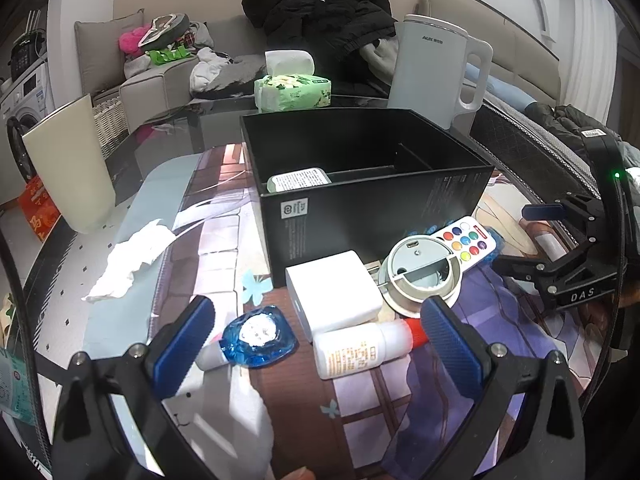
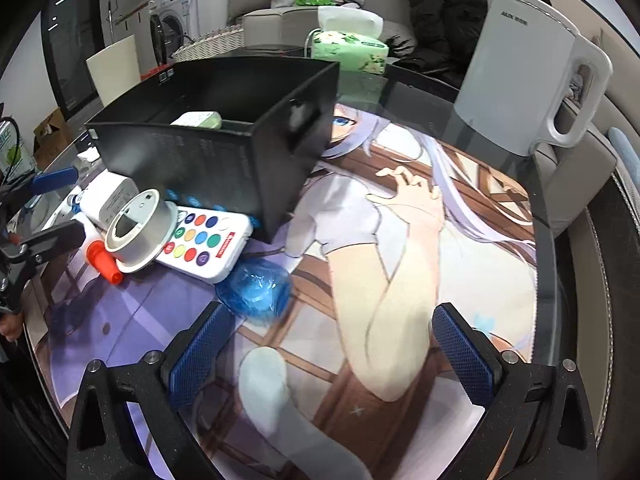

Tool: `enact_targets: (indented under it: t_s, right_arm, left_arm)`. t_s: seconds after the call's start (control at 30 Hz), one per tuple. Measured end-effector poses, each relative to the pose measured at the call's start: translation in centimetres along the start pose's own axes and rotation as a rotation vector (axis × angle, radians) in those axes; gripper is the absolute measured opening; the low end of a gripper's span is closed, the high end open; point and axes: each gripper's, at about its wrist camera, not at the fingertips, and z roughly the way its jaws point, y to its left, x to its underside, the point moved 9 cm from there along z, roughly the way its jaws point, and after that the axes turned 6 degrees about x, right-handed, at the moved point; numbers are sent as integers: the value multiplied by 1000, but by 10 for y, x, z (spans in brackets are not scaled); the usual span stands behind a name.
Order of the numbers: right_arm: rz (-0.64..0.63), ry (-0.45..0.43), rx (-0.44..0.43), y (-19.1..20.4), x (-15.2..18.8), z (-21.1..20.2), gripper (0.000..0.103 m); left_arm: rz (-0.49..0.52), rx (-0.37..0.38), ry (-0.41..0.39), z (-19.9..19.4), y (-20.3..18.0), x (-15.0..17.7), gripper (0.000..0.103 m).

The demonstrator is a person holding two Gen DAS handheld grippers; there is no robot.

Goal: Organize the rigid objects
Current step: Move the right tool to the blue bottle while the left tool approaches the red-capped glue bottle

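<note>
The left gripper [image 1: 318, 334] has its jaws wide, flanking a blue dish [image 1: 259, 337] and a white bottle [image 1: 352, 351] on the counter [image 1: 64, 312]. The right gripper [image 2: 332, 346] is also wide and empty. Beyond lie a charger [image 1: 334, 294], a remote [image 2: 202, 240] and a black box [image 1: 372, 184] holding a green tin [image 1: 299, 179].

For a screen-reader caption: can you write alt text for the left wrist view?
An open hand-held gripper hovers over a white bottle, white charger block and blue tape dispenser before a black box on a printed mat.
</note>
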Motion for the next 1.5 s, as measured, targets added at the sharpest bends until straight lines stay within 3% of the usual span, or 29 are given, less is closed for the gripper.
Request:
enact_targets:
  t_s: [0.73,0.83,1.07,1.5]
  right_arm:
    - [3,-3,-112,46,-18,9,101]
    - [-12,-12,-129,49,-18,5,93]
    - [-44,-39,-151,55,-13,-6,57]
    - [-43,-44,-148,44,2,-14,57]
  left_arm:
    - [28,36,37,4,-17,8,103]
    - [40,39,40,4,-22,8,103]
    - [59,36,45,6,-29,10,103]
    - [62,-5,55,12,-34,8,103]
